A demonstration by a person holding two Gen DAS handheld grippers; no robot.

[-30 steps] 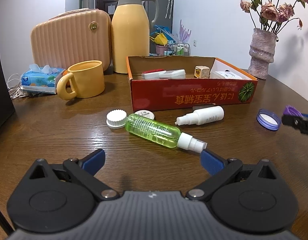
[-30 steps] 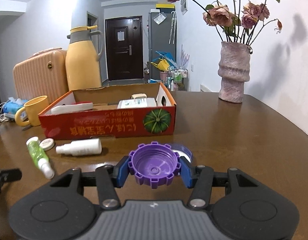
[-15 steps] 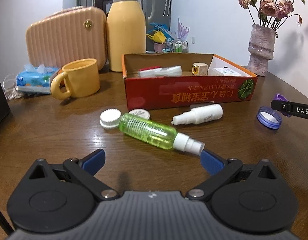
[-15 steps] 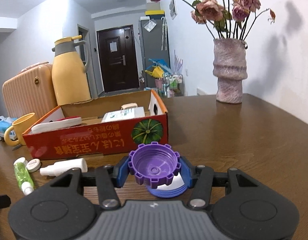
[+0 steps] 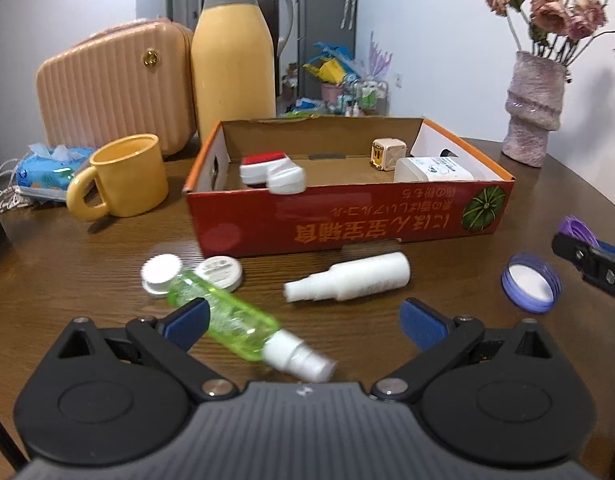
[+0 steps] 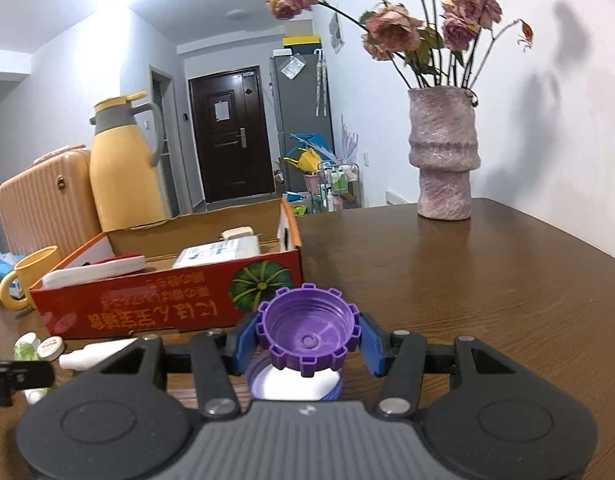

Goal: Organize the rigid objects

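Both grippers have moved closer to the things on the table (image 5: pixel 67 264). Now the green bottle (image 5: pixel 223 320) lies between the wide-open fingers of the left gripper (image 5: pixel 303 320), and they do not touch it. At the table's far left stand a mug (image 5: pixel 127 176), a case (image 5: pixel 115 88) and a jug (image 5: pixel 233 60). Near the middle lie 2 small white lids (image 5: pixel 161 272), the green bottle and a white bottle (image 5: pixel 347 278), all in front of the red box (image 5: pixel 347 220). Next comes a blue lid (image 5: pixel 529 282) lying flat. Above it, the right gripper (image 6: pixel 309 338) pinches a purple cap (image 6: pixel 307 330). A vase (image 6: pixel 443 156) stands at the far right edge.
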